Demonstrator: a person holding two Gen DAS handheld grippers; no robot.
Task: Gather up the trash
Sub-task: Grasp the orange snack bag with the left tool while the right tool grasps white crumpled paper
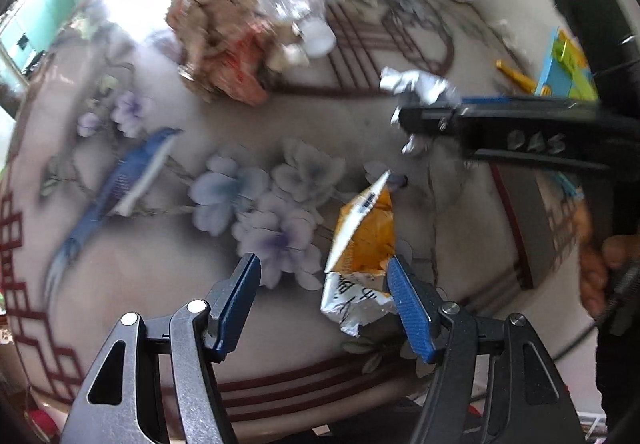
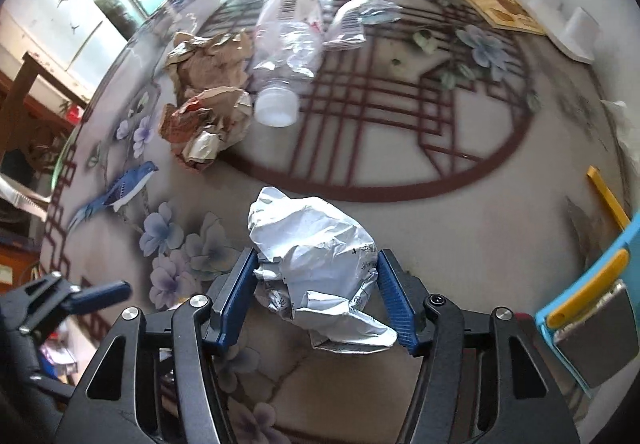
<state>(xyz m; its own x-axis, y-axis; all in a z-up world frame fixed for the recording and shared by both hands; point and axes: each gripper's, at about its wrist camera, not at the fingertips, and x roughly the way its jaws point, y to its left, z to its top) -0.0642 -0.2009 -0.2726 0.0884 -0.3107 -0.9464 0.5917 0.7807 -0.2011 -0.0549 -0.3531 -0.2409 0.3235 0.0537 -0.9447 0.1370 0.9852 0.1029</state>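
Right wrist view: round flower-painted table (image 2: 460, 228), right gripper (image 2: 316, 284) jaws pinching crumpled silver wrapper (image 2: 316, 252), left gripper (image 1: 320, 296) jaws spread.

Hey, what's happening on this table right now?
A person is clearing trash off a flower-patterned table with a handheld gripper in each hand. The right gripper has its jaws closed on a crumpled white wrapper. The left gripper is open, with an orange snack wrapper against one jaw, not yet gripped. A plastic bottle and crumpled brown paper lie farther back, untouched.
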